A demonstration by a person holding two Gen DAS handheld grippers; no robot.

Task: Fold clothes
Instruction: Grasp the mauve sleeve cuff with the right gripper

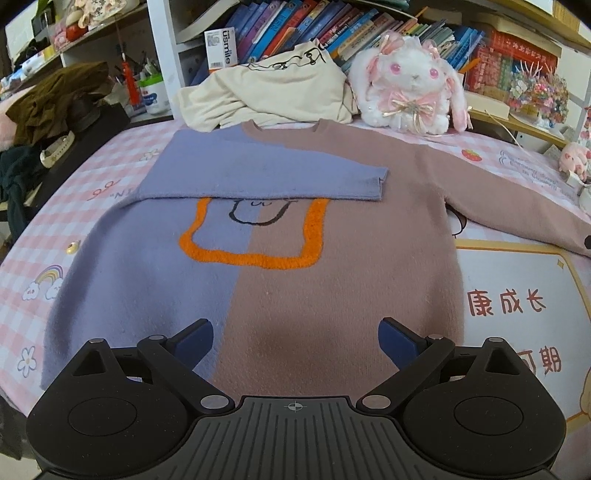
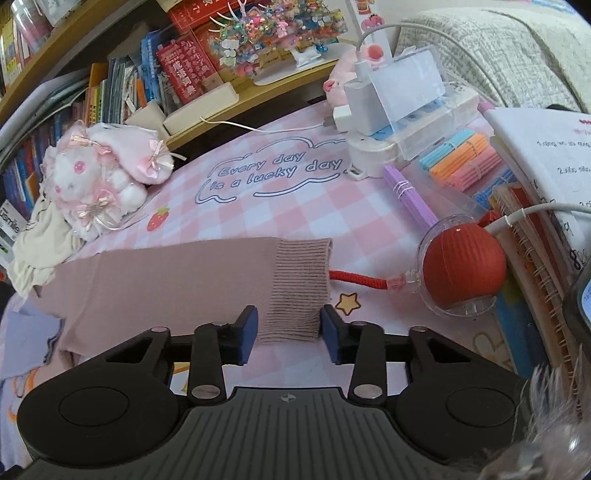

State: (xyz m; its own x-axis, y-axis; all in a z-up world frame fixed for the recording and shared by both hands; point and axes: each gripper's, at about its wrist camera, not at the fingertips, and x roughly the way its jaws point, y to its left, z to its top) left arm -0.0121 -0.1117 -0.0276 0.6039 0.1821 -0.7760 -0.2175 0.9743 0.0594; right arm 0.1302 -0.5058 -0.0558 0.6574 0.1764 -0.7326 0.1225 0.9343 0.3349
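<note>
the sweater [image 1: 295, 258] lay flat on the tabletop [image 1: 517, 280], its blue sleeve [image 1: 258, 173] folded across the chest. the right tool [image 2: 290, 330], half open and empty, straddled the pink sleeve's cuff [image 2: 299, 288]; closing on it seemed next. the left tool [image 1: 295, 339] hovered wide open, empty.

A white plush rabbit [image 1: 410, 88] with pink bows is seen propped against a shelf of books [image 1: 295, 29], just beside a heap of cream fabric [image 1: 269, 92] printed with black line drawings, and a crumpled brown garment [image 1: 59, 96] is piled at the far left. The pink checked cover [image 2: 288, 214] is printed with "Every day is a lucky day", a strawberry and a star. At its right edge, a red ball in a clear holder [image 2: 461, 273] with a red cord, bundles of coloured sticks [image 2: 461, 158], a white power strip with plugged chargers [image 2: 399, 110] and a spiral notebook [image 2: 539, 258] are gathered close together.
</note>
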